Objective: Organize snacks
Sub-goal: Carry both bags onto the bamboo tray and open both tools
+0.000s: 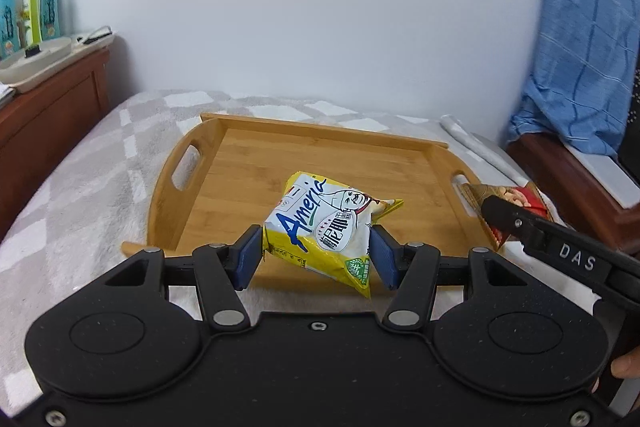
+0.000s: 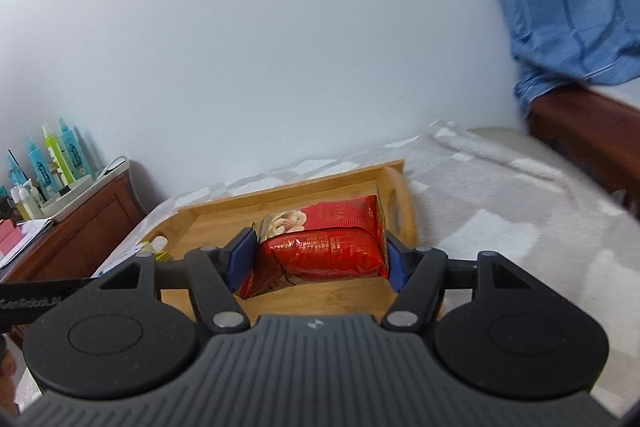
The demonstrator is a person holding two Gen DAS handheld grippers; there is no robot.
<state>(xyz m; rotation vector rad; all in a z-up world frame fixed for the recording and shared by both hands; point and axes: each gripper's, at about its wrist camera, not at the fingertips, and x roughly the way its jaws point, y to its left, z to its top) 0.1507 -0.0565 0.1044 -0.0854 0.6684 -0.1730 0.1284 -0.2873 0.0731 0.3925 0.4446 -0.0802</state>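
My left gripper is shut on a yellow and white snack bag and holds it above the near edge of a wooden tray that lies on the bed. My right gripper is shut on a red snack pack with nuts pictured on it, over the tray's right end. In the left wrist view the red pack and the right gripper's black body show by the tray's right handle. The yellow bag's corner peeks in at the left of the right wrist view.
A grey and white checked blanket covers the bed. A brown cabinet at the left bears a white tray with bottles. A blue cloth hangs over a wooden frame at the right. A white wall stands behind.
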